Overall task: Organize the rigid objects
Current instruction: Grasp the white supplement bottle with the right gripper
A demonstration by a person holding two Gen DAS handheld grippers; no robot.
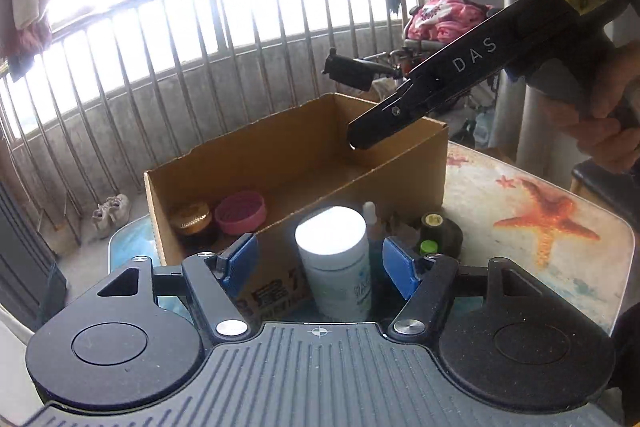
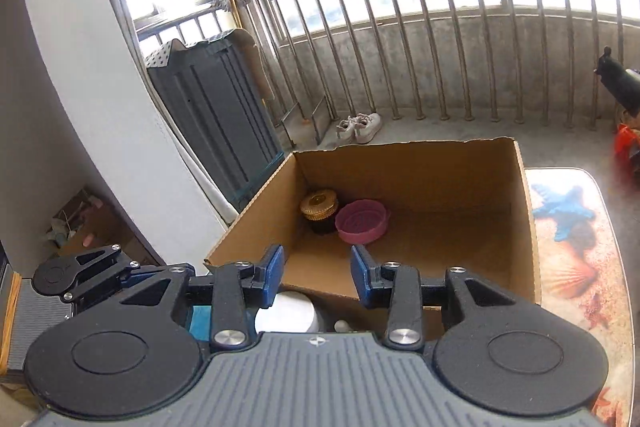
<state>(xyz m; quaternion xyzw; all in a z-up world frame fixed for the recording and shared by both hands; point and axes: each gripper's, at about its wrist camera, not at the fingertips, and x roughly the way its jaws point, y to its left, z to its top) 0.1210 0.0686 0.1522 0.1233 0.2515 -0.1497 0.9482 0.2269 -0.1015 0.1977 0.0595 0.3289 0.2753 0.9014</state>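
smooth white cylindrical bottle (image 1: 333,259) between open left gripper (image 1: 320,261) pads (blue)

I see a matt brown corrugated cardboard box (image 2: 420,179). Inside it sit a ridged, shiny gold-lidded jar (image 2: 319,205) and a smooth pink plastic lid (image 2: 362,221). Beside the box stands a white plastic bottle (image 1: 333,259) with a paper label, on a glossy printed tabletop (image 1: 520,211).

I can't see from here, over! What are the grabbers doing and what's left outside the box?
Left gripper open around white bottle. Right gripper open, empty, above cardboard box. Gold-lidded jar, pink lid boxed. Nothing blocking.
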